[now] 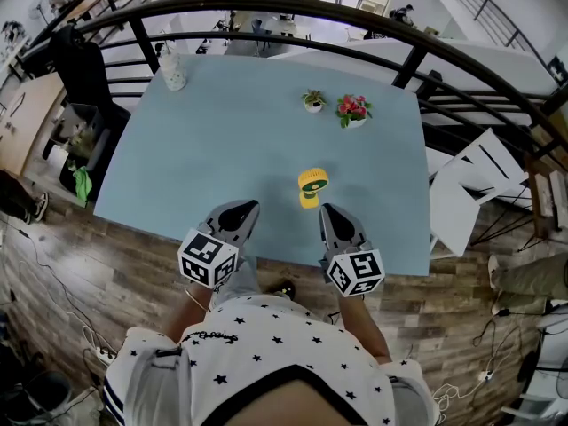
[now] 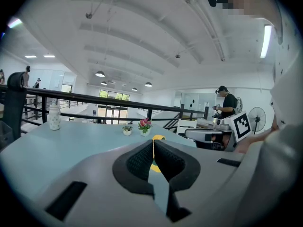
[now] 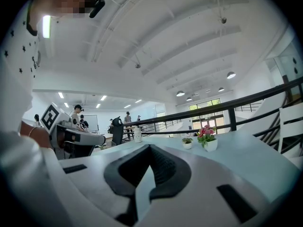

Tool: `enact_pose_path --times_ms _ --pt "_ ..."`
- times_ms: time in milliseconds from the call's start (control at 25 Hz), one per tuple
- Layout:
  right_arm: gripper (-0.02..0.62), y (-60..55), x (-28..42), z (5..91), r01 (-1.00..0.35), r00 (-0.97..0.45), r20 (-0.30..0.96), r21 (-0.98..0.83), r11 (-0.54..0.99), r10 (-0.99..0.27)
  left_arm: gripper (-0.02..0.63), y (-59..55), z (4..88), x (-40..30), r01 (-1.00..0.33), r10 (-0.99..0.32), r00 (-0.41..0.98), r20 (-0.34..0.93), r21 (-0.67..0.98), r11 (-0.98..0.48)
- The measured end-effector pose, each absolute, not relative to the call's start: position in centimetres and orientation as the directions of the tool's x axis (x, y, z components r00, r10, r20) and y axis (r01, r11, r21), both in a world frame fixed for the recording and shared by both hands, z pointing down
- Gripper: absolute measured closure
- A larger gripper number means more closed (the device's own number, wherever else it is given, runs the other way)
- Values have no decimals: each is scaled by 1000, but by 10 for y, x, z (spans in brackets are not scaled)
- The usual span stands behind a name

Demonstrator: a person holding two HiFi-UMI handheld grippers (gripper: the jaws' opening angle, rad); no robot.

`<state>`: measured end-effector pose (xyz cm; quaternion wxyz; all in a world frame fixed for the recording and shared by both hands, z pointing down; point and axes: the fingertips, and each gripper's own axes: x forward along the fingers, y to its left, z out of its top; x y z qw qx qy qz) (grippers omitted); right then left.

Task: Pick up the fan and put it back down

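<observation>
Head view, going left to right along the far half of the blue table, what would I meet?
White jar → small green potted plant → pink flower pot

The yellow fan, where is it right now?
Head view: the fan sits on the blue table near its front edge, just ahead of the right hand-held gripper, with two flower pots farther back.
</observation>
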<state>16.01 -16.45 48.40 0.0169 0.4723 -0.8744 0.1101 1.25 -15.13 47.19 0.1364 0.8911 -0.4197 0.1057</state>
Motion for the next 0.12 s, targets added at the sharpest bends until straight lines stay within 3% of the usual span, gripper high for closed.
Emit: enact_pose_path --times_ms 120 --pt "597 -164 161 484 -830 -553 132 -177 529 -823 577 -151 473 13 -778 -720 624 303 155 -609"
